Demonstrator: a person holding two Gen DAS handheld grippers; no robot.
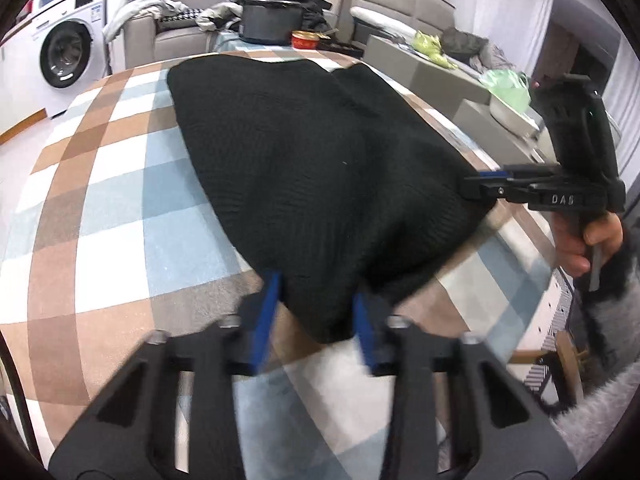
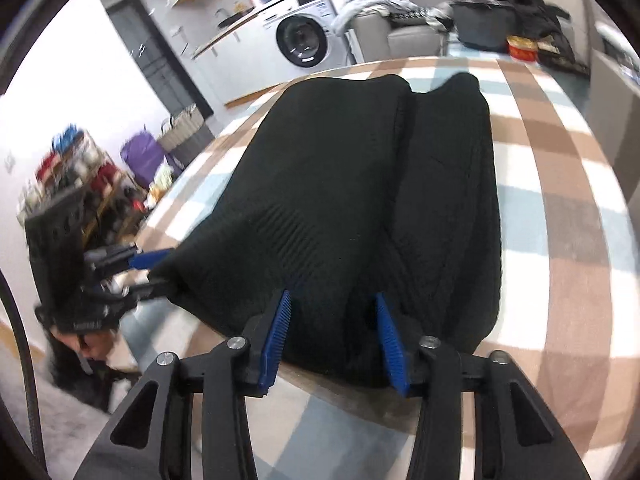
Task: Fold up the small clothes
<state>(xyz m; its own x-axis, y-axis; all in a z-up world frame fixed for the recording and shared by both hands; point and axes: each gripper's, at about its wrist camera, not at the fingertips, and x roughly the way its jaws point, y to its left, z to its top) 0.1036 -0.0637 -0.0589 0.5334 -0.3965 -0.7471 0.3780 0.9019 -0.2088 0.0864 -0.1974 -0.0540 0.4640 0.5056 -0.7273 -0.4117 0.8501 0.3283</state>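
Observation:
A black knit garment (image 1: 304, 152) lies spread on the checked tablecloth (image 1: 104, 184); it also shows in the right wrist view (image 2: 360, 200). My left gripper (image 1: 316, 300) is open, its blue pads either side of the garment's near left corner. My right gripper (image 2: 332, 332) is open, its pads either side of the near right corner. In the left wrist view the right gripper (image 1: 476, 184) sits at the garment's right corner. In the right wrist view the left gripper (image 2: 154, 270) sits at the left corner.
A dark pot (image 1: 272, 20) and a red tin (image 1: 306, 40) stand at the table's far end. A sofa (image 1: 168, 28) with piled clothes and a washing machine (image 1: 64, 52) are beyond. Cluttered shelves (image 2: 80, 176) stand to the left.

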